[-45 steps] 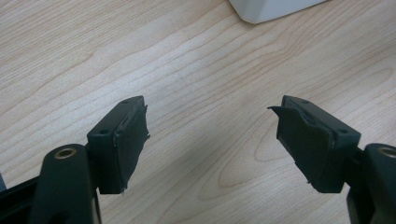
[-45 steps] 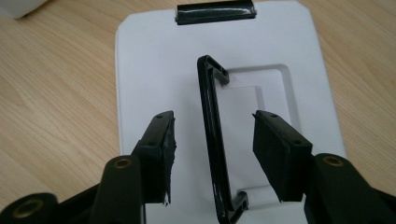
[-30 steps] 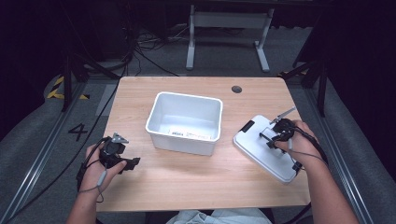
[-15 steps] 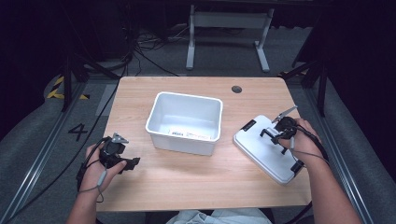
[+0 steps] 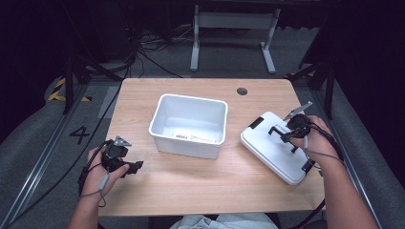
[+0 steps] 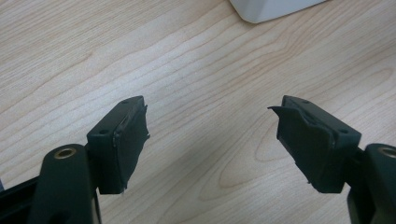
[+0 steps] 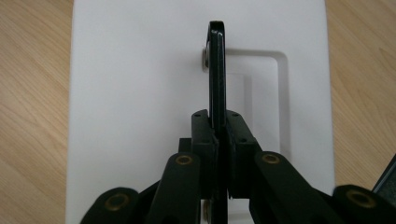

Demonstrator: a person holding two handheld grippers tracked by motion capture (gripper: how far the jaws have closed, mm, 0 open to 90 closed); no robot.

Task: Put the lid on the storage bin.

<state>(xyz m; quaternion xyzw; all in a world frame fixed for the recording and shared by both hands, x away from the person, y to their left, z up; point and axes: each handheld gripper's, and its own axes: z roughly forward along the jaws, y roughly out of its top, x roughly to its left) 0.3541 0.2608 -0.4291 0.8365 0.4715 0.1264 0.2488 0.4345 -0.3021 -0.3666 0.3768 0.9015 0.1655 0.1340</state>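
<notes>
While right gripper [image 7: 218, 135] clamps flat black lid handle [image 7: 216, 70], left gripper [image 6: 210, 140] spread over woodgrain.

White bin [image 5: 190, 125]: rectangular plastic tub, open top, upright, sits mid tabletop [image 5: 200, 183], slightly skewed. Inside looks empty except a label/sticker w/ dark print on the near inner wall. White lid [image 5: 276, 148]: flat rectangular, rounded corners, off the bin, lying on tabletop at right, well apart from bin, rotated diagonally. Black clip at its far-left end. Shallow rectangular recess in top w/ black handle [image 7: 216, 70] standing upright on edge, pinned at a metal rivet. Handle is pinched between jaws of right tool [image 7: 219, 123].
</notes>
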